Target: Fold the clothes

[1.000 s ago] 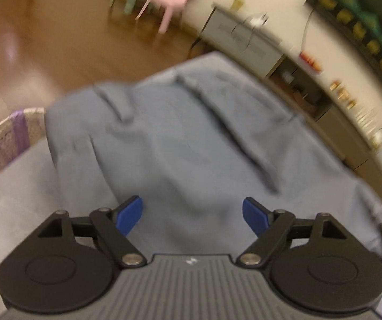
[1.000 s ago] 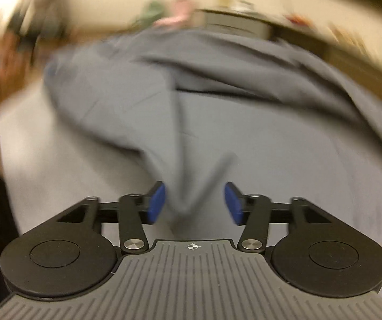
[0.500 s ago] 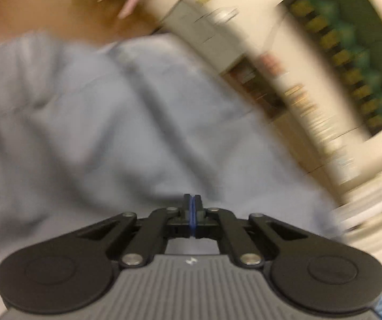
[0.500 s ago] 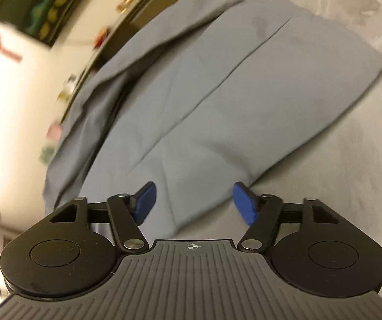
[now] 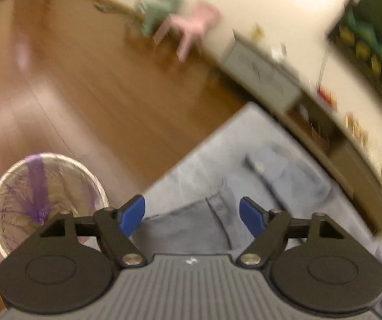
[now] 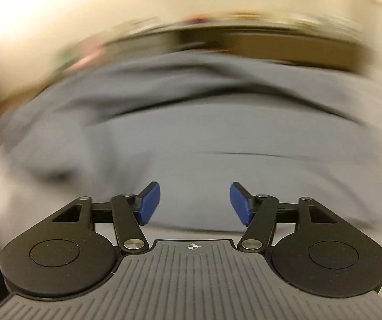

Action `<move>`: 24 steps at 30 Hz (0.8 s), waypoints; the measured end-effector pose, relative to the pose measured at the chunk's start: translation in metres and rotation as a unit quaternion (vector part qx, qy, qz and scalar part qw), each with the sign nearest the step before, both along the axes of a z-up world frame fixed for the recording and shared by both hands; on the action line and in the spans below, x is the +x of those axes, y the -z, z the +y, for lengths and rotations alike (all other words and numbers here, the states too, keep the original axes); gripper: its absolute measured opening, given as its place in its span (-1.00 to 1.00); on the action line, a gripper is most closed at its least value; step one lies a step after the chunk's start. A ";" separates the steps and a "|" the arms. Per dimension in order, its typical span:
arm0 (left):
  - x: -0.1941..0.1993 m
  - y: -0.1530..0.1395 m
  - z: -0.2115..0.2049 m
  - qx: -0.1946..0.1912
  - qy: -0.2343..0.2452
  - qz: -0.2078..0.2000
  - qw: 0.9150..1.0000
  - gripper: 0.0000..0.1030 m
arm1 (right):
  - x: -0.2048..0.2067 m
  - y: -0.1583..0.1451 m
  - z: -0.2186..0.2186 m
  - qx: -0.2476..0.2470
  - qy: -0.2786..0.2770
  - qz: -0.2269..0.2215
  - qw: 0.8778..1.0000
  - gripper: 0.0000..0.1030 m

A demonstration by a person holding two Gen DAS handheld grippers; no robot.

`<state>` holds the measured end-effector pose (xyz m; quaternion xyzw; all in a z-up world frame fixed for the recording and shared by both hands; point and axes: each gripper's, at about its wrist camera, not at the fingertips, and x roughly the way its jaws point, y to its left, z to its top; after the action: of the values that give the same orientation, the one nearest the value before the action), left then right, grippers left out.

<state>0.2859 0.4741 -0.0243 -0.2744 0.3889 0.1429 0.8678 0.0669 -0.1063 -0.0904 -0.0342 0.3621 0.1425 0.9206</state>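
A grey-blue garment (image 5: pixel 284 184) lies on the grey table (image 5: pixel 191 165), seen from above in the left wrist view with its seams and a folded edge showing. My left gripper (image 5: pixel 192 214) is open and empty, raised above the garment near the table's left edge. In the right wrist view the same garment (image 6: pixel 204 133) spreads wide across the table, blurred by motion. My right gripper (image 6: pixel 195 204) is open and empty, low over the garment's near edge.
A round woven basket (image 5: pixel 44 200) with purple strands stands on the wooden floor (image 5: pixel 70 80) left of the table. A pink chair (image 5: pixel 193 26) and a green chair (image 5: pixel 158 8) stand by the far wall. A low cabinet (image 5: pixel 265 72) runs along the wall.
My left gripper was shut half a second ago and has opened and lifted away from the garment. My right gripper has swung round to face the garment's long side, still open.
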 end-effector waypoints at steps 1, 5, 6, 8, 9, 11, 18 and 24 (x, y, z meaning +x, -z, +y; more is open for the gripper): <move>0.002 0.000 -0.002 0.002 0.012 -0.001 1.000 0.54 | 0.004 0.003 0.028 -0.027 -0.052 -0.006 0.998 0.26; 0.001 -0.006 -0.021 -0.007 0.083 -0.042 0.996 -0.31 | 0.031 0.027 0.112 -0.132 -0.187 -0.027 0.973 0.41; 0.004 -0.006 -0.028 0.005 0.102 -0.046 0.994 -0.93 | 0.040 0.032 0.120 -0.147 -0.193 -0.022 0.970 0.26; 0.005 -0.012 -0.040 0.026 0.133 -0.070 0.988 -0.95 | 0.060 0.040 0.131 -0.172 -0.199 -0.011 0.965 -0.84; -0.003 -0.025 -0.038 0.015 0.135 -0.119 0.984 -0.96 | 0.062 0.032 0.126 -0.170 -0.185 -0.024 0.968 -1.00; -0.039 -0.046 -0.012 -0.060 0.124 -0.275 0.951 -0.96 | 0.061 0.007 0.107 -0.154 -0.147 -0.062 0.975 -1.00; -0.071 0.028 0.024 -0.168 0.076 -0.284 0.941 -0.92 | 0.016 -0.019 0.080 -0.175 -0.125 -0.106 0.971 -1.00; -0.122 0.024 0.011 -0.112 -0.030 -0.204 0.972 0.75 | -0.008 0.027 0.101 -0.222 -0.164 -0.070 0.959 -1.00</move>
<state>0.1639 0.4852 -0.0485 -0.4046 0.2082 0.0657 0.8880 0.0592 -0.0053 -0.1171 -0.3063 0.3090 0.2050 0.8767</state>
